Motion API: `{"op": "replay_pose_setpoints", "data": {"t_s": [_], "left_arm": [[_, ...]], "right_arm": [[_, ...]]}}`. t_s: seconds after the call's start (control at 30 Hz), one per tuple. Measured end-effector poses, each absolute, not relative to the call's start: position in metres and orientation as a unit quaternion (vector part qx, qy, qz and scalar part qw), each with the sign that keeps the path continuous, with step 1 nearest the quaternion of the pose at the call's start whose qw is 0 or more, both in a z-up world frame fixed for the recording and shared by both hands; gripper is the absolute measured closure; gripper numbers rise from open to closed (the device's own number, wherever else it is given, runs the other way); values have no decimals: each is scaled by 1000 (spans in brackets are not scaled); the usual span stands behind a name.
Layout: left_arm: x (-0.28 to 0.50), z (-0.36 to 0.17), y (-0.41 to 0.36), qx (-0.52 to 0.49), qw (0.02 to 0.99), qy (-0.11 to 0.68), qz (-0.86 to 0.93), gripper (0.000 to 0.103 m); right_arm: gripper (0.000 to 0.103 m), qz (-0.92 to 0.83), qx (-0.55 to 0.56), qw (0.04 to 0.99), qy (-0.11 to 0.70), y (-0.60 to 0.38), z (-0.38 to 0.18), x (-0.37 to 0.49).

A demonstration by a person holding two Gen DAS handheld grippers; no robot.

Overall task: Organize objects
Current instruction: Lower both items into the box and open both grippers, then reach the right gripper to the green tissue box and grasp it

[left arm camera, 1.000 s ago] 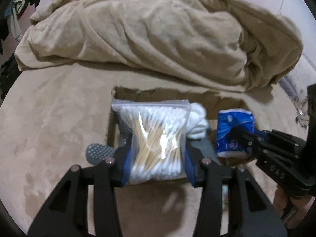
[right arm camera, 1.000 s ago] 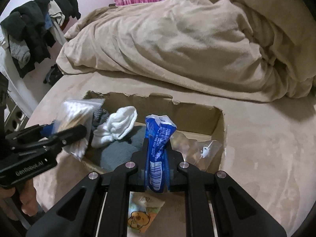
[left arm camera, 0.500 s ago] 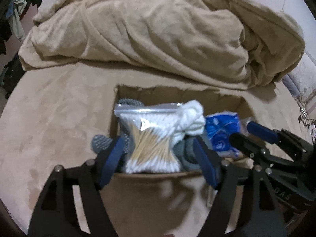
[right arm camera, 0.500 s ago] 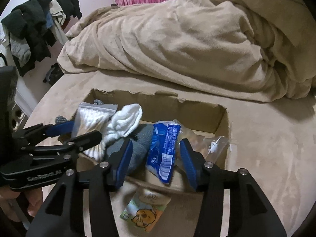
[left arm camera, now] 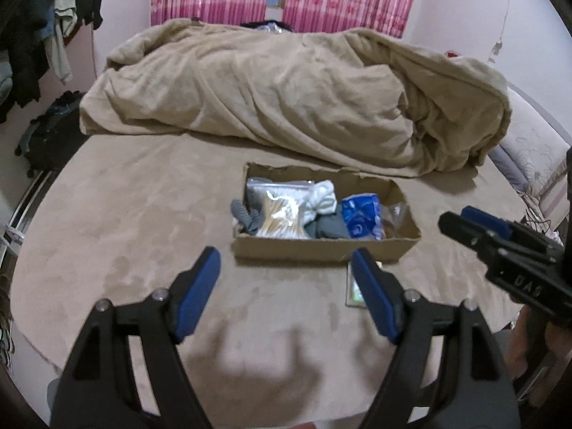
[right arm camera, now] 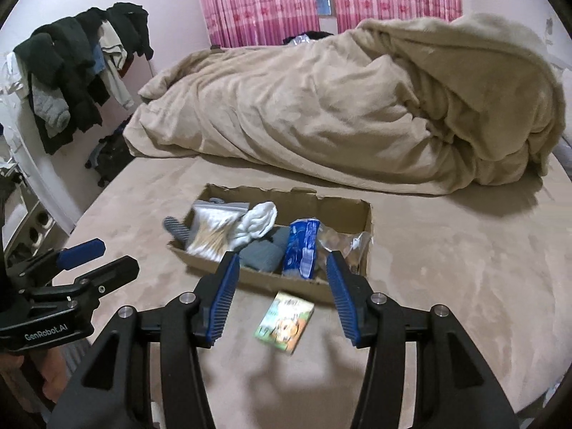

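Beige bed [left arm camera: 143, 214] carries the cardboard box [left arm camera: 321, 250] at frame centre; my left hand-held gripper [left arm camera: 286, 268] and right hand-held gripper [right arm camera: 279, 275] both gape, holding nothing.

— What do your tools look like from up close?

— Your left gripper [left arm camera: 286, 261] is matte black plastic with two angular arms, each ending in a blue pad [left arm camera: 198, 291], and round silver screws sit at the joints. Your right gripper [right arm camera: 280, 268] is built the same, though its blue pads [right arm camera: 221, 300] show fine ridges.

— Any markings?

— White lettering on the side of your left one reads "GenRobot.AI" in the right camera; the left camera catches only "DAS" on the right one. A bit of bare skin from your right hand [left arm camera: 536, 343] shows beneath it.
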State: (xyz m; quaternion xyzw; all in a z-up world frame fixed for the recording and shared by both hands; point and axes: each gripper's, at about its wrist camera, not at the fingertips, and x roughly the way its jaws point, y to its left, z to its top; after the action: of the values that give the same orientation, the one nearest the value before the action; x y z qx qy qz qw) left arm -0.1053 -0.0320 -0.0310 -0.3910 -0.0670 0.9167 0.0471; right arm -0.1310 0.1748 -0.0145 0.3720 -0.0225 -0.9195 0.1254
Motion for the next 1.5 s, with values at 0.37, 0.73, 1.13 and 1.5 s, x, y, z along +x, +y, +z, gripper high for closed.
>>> {"op": "replay_pose_setpoints", "data": {"t_s": [0.37,0.73,1.13,1.5], "left_arm": [[-40,-6,-37,-369,55,-57,926,26],[-16,-35,-32,-393,68,-52,916,24],[-28,-80,-36,-424,43,-51,903,24],[-73,-121,-36,-441,36,-41,896,24]], "right_arm": [[43,-925,361,123,-14,180,16,-64],[34,-912,396,106,-27,184,-14,-28],[34,-895,431,117,-14,171,-71,-47],[33,-891,439,112,-22,170,-108,-103]]}}
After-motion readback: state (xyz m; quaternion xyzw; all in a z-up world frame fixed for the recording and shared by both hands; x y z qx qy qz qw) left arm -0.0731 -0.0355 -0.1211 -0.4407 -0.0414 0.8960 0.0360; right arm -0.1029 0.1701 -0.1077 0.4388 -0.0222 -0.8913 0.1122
